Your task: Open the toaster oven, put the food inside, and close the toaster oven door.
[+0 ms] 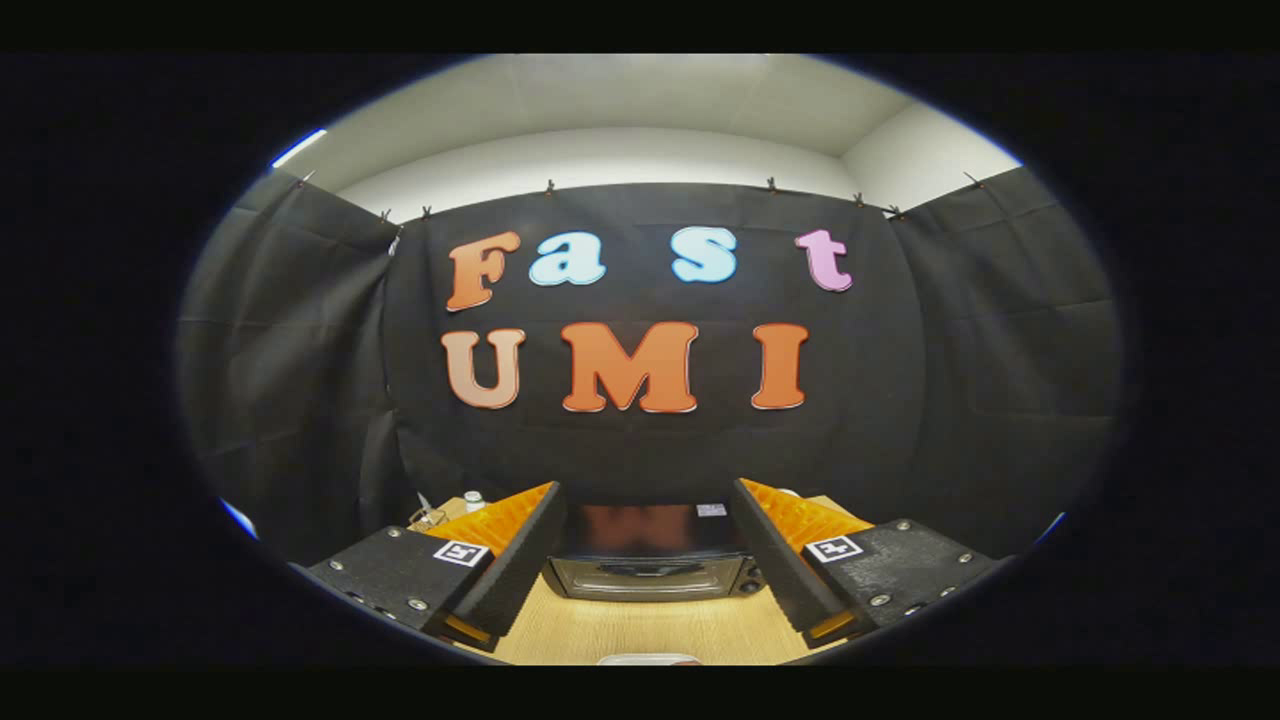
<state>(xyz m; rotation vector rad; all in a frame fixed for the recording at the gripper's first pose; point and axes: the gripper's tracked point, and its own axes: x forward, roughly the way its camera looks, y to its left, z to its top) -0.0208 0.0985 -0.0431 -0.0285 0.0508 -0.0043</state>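
- We see the gripper (pixel 648 545) jaws spread wide, grasping nothing.
- The toaster oven (pixel 652 575) sits on the table (pixel 640 635) beyond the fingers, framed between them, door closed.

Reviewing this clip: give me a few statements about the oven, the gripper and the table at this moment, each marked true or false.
1. The gripper is open, its fingers spread wide with nothing between them. True.
2. The toaster oven door is hanging open. False: the door looks shut, its front face upright.
3. The toaster oven stands ahead of the fingers, seen in the gap between them. True.
4. One finger is touching the oven's handle. False: both fingers are short of the oven, apart from it.
5. The oven stands on a light wooden table. True.
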